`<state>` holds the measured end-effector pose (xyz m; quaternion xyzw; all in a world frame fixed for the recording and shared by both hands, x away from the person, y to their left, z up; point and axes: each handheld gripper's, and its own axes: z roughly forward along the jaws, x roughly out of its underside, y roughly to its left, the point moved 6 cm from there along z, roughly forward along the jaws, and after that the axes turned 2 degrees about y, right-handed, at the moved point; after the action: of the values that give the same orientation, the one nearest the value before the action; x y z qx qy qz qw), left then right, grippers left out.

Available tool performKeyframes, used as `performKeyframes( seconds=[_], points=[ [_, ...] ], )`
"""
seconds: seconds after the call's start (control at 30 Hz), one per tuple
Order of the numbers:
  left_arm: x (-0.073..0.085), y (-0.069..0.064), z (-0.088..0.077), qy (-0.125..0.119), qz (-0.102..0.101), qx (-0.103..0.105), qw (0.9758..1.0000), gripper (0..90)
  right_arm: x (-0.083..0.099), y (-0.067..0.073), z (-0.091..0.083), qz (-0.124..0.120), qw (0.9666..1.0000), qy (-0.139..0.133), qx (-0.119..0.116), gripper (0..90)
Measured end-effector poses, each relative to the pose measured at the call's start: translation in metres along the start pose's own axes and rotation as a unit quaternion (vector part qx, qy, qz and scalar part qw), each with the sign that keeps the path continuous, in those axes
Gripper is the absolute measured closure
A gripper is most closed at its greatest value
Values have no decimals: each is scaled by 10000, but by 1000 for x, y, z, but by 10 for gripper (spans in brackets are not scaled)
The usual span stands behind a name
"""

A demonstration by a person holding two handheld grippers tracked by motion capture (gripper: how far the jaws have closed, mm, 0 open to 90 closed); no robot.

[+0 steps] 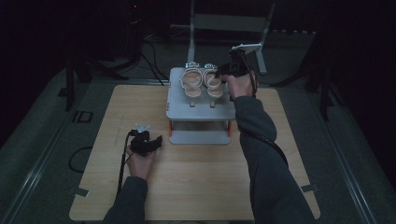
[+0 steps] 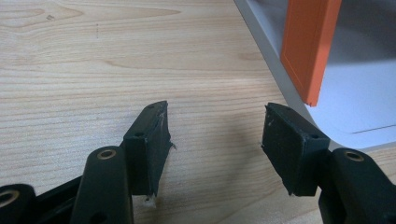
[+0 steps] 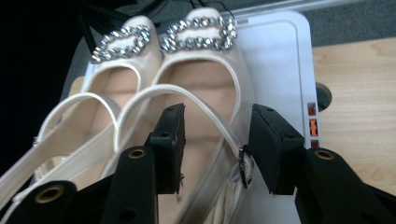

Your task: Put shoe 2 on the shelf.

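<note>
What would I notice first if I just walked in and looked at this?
Probably the pair of cream shoes with sparkly buckles, side by side on top of a little grey rack at the far side of the wooden table. The right gripper is open around one shoe's strap, while the left gripper rests open near the rack's orange leg.

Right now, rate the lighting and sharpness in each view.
High view: dim and murky, the surroundings nearly black, the shoes small on the rack. Left gripper view: bright, wood grain crisp, left gripper casting a soft shadow. Right gripper view: well lit, buckles glinting, right gripper slightly soft.
</note>
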<state>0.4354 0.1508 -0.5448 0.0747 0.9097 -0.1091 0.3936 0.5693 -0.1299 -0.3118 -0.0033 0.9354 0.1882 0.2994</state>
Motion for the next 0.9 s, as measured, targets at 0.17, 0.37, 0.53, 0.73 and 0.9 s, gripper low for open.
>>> performKeyframes(
  seconds=[0.17, 0.37, 0.53, 0.73, 0.9],
  points=[
    [0, 0, 0, 1, 2, -2, 10000, 416, -5, 4, -13, -100, 9992, -379, -65, 560],
    [0, 0, 0, 1, -1, 0, 10000, 415, -9, 9, -26, -218, 9972, -676, -215, 562],
    [0, 0, 0, 6, 2, -1, 10000, 416, -10, 6, -33, -239, 9964, -774, -244, 570],
    [0, 0, 0, 0, 7, -6, 10000, 416, -8, -12, -41, -149, 9951, -931, -282, 579],
    [0, 0, 0, -8, 1, -11, 10000, 415, -2, -31, -45, -24, 9942, -1019, -339, 582]
  ],
)
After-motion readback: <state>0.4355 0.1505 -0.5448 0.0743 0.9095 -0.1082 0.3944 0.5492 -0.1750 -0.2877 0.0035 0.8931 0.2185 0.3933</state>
